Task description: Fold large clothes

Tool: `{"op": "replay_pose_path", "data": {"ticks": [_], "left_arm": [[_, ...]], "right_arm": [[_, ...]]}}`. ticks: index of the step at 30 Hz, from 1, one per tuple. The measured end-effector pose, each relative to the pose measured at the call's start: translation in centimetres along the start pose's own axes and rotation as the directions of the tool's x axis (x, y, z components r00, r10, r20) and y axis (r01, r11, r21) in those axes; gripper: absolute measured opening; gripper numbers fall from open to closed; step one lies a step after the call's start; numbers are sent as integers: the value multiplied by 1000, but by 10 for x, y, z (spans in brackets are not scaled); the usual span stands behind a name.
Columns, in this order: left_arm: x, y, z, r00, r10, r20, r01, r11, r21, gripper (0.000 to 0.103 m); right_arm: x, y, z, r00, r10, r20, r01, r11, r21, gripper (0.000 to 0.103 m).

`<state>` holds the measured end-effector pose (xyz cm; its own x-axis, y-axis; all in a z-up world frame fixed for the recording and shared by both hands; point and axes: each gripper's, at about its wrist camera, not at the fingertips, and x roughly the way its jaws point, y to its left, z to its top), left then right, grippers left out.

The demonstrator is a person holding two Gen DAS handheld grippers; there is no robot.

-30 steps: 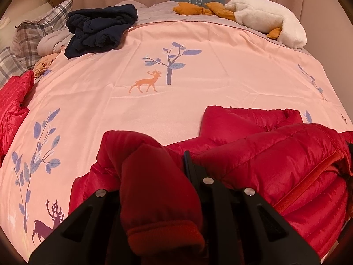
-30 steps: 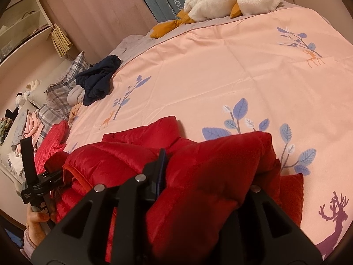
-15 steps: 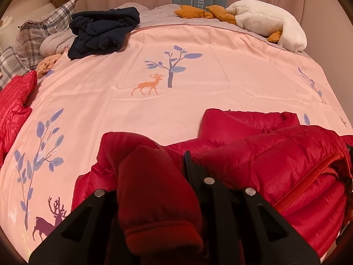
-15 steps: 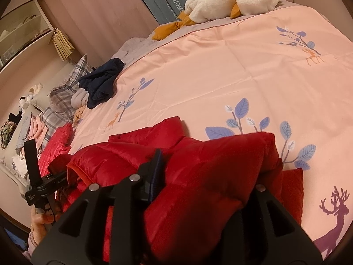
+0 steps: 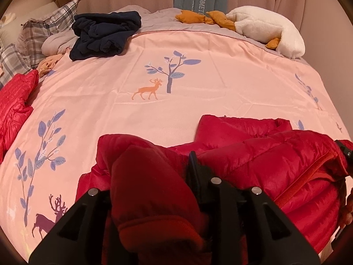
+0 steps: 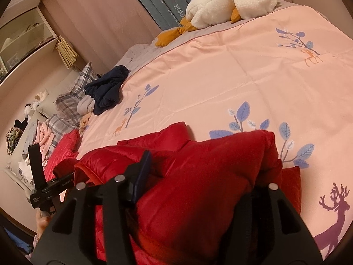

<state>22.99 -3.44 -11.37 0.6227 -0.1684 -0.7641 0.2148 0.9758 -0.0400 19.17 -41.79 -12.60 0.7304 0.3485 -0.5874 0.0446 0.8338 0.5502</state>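
Observation:
A red puffer jacket (image 5: 275, 154) lies bunched at the near edge of a pink bed cover (image 5: 154, 70). My left gripper (image 5: 152, 176) is shut on a sleeve with a ribbed cuff (image 5: 158, 227) that fills the gap between its fingers. My right gripper (image 6: 198, 176) is shut on a thick fold of the same jacket (image 6: 198, 187); its right finger is mostly hidden by the fabric. The left gripper's body (image 6: 44, 190) shows at the left edge of the right wrist view.
A dark navy garment (image 5: 106, 35) lies crumpled at the far left. A second red quilted garment (image 5: 15, 101) lies at the left edge. Plaid pillows (image 5: 37, 35) and a white plush goose (image 5: 269, 31) sit at the head of the bed.
Both grippers, still holding the jacket, have shifted slightly forward over the bed. The jacket's shape is nearly the same.

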Motion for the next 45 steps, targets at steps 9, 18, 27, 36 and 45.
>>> {"op": "replay_pose_path", "data": {"ticks": [9,18,27,36,45], "left_arm": [[-10,0,1,1000,-19,19,19,1000,-21,37],[-21,-1,1,999,-13,49,15,999,-33,75],[-30,0,5,996,-5,88,8,999,-33,83],[-29,2,8,996,-8,88,12,999,-43,83],[-28,4,11,994,-6,105,12,998,-59,91]], "right_arm": [[-4,-1,1,1000,-1,8,1,1000,3,58],[-8,-2,2,1000,3,11,-3,1000,8,60],[-12,-7,8,1000,10,21,-11,1000,15,62],[-20,-10,14,999,17,49,-18,999,38,70],[-18,-11,18,997,26,67,-30,998,63,75]]}}
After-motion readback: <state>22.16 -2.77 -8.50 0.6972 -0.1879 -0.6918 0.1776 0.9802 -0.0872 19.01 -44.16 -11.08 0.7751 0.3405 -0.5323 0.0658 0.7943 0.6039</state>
